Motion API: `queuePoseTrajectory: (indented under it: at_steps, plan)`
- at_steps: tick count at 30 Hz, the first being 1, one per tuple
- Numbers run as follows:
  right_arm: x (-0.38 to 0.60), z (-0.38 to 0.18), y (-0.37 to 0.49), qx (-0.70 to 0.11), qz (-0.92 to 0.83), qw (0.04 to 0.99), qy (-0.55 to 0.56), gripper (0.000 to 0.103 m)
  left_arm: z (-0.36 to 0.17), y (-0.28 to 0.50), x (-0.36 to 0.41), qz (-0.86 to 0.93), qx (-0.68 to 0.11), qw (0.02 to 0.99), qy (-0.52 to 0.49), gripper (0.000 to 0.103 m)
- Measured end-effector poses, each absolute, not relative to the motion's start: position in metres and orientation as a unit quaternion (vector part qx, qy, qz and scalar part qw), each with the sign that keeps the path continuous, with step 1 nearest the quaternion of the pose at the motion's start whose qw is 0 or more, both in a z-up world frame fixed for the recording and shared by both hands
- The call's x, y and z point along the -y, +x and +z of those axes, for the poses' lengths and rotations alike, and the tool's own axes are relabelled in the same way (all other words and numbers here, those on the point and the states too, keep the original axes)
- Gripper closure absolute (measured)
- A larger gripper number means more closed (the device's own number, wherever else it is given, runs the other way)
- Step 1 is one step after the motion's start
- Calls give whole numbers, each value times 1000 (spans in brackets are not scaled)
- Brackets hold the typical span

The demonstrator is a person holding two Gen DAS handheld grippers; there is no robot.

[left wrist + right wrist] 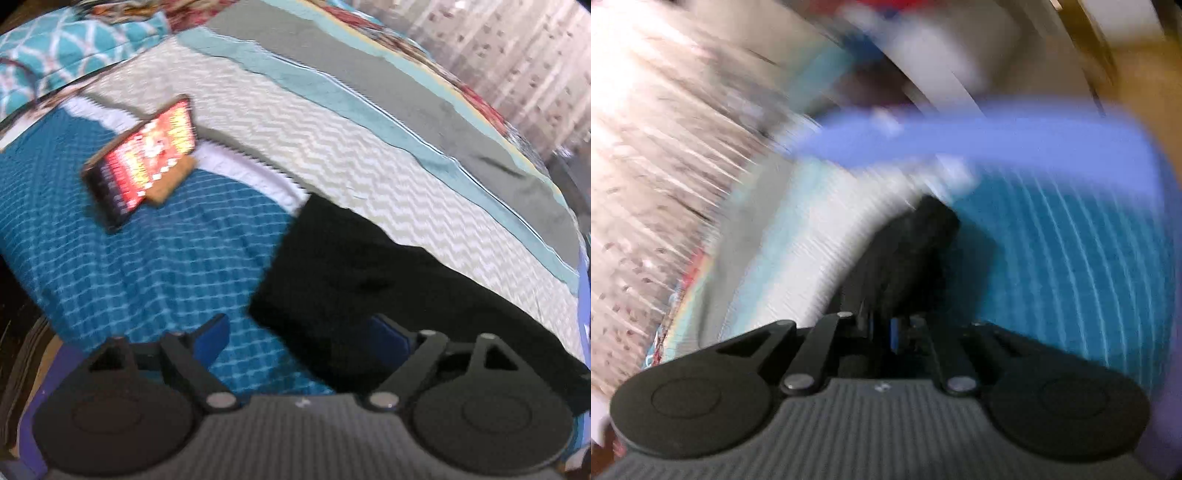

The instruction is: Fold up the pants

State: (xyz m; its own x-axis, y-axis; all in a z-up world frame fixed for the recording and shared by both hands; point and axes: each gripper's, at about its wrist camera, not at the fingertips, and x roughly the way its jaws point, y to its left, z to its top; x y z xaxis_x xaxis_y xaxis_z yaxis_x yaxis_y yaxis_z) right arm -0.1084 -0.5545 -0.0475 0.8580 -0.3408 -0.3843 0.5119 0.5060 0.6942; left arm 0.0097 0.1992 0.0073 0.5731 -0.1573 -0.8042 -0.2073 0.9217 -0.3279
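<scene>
Bed (129, 266) w/ blue checked cover, black pants (369, 288); left gripper (301, 334) spread, right gripper (886, 332) pinching pants.

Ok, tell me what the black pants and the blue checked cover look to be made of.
Black pants: soft matte cloth, probably cotton or a knit; no shine, and they lie limp and flat. Blue checked cover: woven or quilted fabric, matte, with a raised pale grid; blur hides the weave.

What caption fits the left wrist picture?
Open left gripper over black pants on a blue checked blanket, phone behind.
</scene>
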Motion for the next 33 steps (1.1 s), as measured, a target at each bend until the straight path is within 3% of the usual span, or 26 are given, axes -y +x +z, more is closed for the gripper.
queuePoseTrajectory:
  at_steps: [2,4,6,7,8,9,10,11,14,18,24,27,30,31,32,33]
  plan:
    - [555,-48,-109,-105,-289,852,424,93,0,13,-205,11,-467,859,-211,5]
    - [560,-65,-96,-173,-343,828,409,93,-12,23,-208,-9,-479,846,-235,0]
    - [560,-82,-98,-202,-354,810,422,91,-29,36,-207,-20,-498,828,-256,0]
    - [557,-83,-108,-181,-351,806,441,85,-36,43,-206,-24,-505,821,-264,0]
    - [555,-80,-116,-171,-353,799,455,63,-44,49,-204,-31,-509,816,-272,2]
    - [551,-75,-124,-164,-361,792,464,51,-51,53,-201,-36,-511,812,-279,6]
    - [546,-71,-133,-152,-368,789,468,43,-58,57,-198,-39,-514,809,-282,25]
    - [540,-65,-140,-146,-376,786,468,44,-64,61,-195,-40,-518,807,-281,46]
    - [511,-48,-155,-115,-360,810,449,51,-67,59,-193,-39,-504,817,-279,71]
    - [435,-25,-124,-146,-178,888,399,57,-57,45,-200,-57,-477,830,-284,77]
    - [245,-25,-11,-315,163,899,257,57,-39,34,-213,-82,-456,836,-294,77]
    - [149,-27,7,-357,281,884,109,56,-33,37,-220,-90,-451,835,-302,77]
    - [90,-39,16,-364,288,885,-49,56,-34,42,-218,-97,-449,836,-300,77]
    - [79,-44,23,-371,274,884,-73,65,-34,43,-218,-98,-450,836,-299,77]
    - [75,-46,34,-383,271,881,-62,91,-35,45,-219,-99,-450,835,-301,78]
    - [81,-43,46,-396,266,878,-37,91,-33,45,-224,-96,-446,836,-305,78]
